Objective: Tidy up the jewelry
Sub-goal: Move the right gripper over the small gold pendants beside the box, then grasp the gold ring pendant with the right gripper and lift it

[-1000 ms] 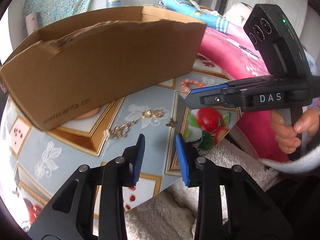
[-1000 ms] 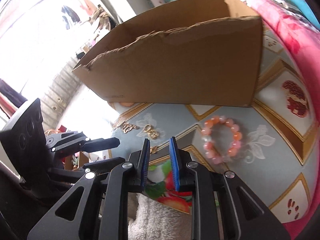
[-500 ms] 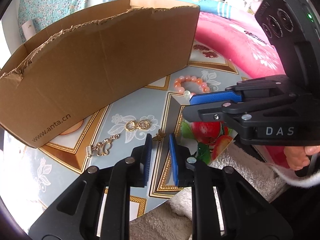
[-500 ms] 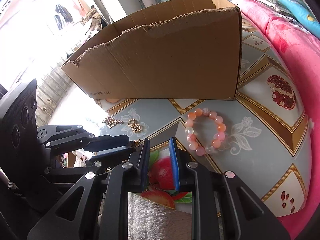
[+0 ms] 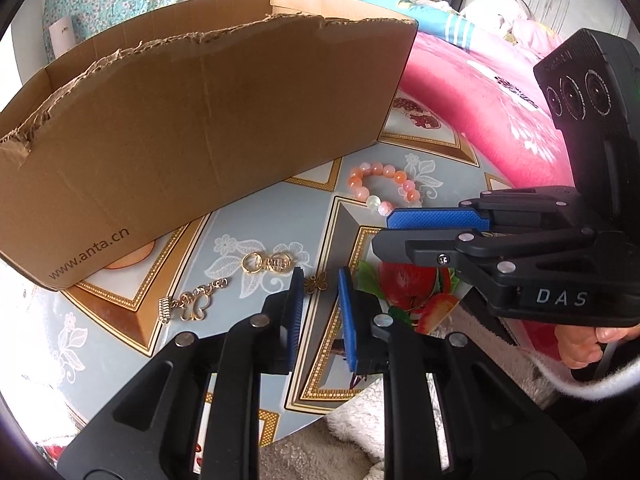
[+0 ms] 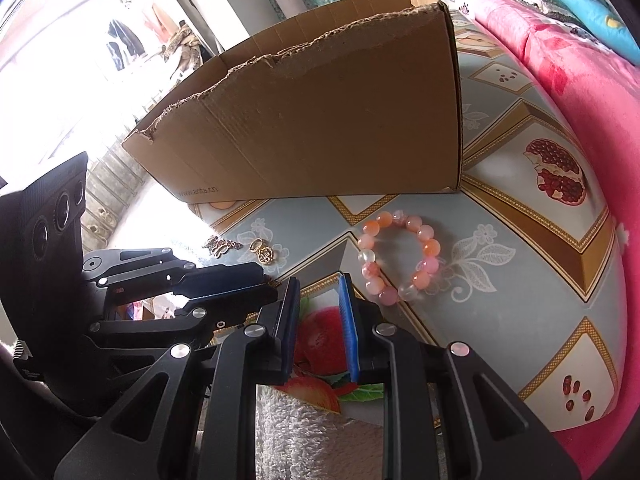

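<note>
Cardboard box behind scattered jewelry

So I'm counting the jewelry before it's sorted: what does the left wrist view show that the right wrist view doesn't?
Only the left wrist view: a small butterfly charm just ahead of the left gripper.
Only the right wrist view: a pomegranate print seen whole.
Both: cardboard box, pink bead bracelet, gold rings, butterfly chain.

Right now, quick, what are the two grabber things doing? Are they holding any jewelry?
Left gripper: jaws have just been closing, a narrow gap left, holding nothing; the small butterfly charm lies on the table beyond its tips.
Right gripper: narrow gap, holding nothing.
</note>
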A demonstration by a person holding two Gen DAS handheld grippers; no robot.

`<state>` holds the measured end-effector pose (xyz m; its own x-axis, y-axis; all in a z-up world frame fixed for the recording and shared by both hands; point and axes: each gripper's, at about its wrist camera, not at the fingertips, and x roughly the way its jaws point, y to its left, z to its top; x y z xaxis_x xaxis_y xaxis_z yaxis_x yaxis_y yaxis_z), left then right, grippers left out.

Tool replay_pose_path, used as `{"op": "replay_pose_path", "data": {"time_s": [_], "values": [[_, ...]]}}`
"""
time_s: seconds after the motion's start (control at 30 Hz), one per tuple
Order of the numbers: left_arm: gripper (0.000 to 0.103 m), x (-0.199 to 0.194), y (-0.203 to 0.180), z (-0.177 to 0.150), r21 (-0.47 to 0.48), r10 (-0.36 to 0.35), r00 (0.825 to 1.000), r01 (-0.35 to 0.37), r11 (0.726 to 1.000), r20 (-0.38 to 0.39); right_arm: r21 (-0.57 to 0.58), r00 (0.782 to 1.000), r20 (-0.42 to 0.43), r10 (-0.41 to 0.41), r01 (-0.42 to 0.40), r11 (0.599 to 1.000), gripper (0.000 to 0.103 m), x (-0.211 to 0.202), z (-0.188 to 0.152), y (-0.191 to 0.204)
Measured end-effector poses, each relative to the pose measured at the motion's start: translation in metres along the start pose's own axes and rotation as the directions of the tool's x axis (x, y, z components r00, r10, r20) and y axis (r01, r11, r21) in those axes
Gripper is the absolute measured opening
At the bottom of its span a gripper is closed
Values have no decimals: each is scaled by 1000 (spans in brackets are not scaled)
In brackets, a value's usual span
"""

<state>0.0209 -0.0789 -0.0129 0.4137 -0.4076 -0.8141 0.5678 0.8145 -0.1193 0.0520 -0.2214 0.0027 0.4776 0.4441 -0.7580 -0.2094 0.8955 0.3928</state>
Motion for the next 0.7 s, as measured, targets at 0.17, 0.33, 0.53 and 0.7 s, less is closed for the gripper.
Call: {"op": "replay_pose_path", "data": {"time_s": [0.17,0.33,0.53,0.7], "values": [[17,1,-9,1,41,57,998,-57,998,1,-3,1000,-1,2,-2,1000,20,1,-1,1],[17,4,-20,1,79,123,992,-124,989,20,-18,1000,0,-8,8,1000,20,1,-1,5],[11,5,-18,1,75,128,992,-129,989,23,-23,1000,8,-15,15,1000,20,0,-1,8],[11,6,-15,2,58,116,993,-117,991,24,-25,1000,17,-20,20,999,20,-3,-2,11]]}}
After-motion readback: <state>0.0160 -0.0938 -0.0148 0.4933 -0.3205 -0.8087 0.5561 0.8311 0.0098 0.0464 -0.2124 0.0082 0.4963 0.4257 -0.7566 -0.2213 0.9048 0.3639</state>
